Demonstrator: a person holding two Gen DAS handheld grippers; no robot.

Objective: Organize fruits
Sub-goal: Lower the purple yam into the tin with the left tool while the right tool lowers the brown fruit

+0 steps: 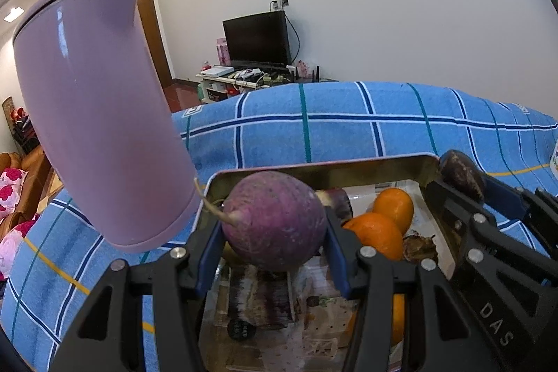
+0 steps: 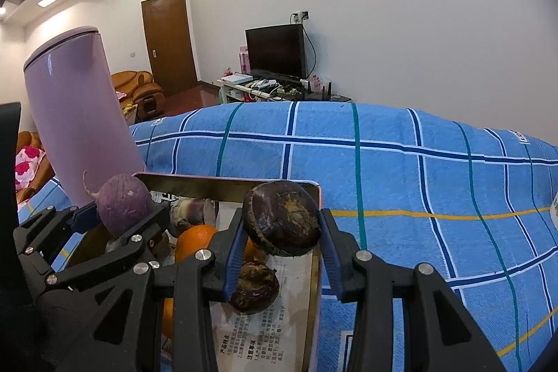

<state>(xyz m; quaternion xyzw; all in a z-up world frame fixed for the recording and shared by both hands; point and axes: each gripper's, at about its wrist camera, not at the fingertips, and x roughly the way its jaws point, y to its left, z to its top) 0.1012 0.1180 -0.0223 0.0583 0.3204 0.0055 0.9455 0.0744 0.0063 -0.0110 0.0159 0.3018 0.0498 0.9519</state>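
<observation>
My left gripper (image 1: 275, 253) clamps a round purple radish (image 1: 275, 220) by its sides, blue pads pressed on its flanks so the thin root tail sticks out free toward the lilac kettle (image 1: 101, 114). I hold it just above the metal tray (image 1: 314, 168), over the tray's kettle-side end. My right gripper (image 2: 280, 234) is closed on a dark, wrinkled brown fruit (image 2: 280, 218), gripped across its widest part so the skin does not slip; it hangs over the tray's far corner, on the side away from the kettle.

Inside the tray, between my two grippers, lie two oranges (image 1: 380, 225), a second brown fruit (image 2: 256, 286) and a pale bulb-like piece (image 2: 190, 213) against the far wall, all on printed paper lining the bottom. The tray sits on a blue checked towel (image 2: 401, 169) that covers the tabletop, touching the kettle's base or just beside it; I cannot tell which.

Both loads seem lifted clear so I can sort them, and the tray walls keep the round pieces from rolling
</observation>
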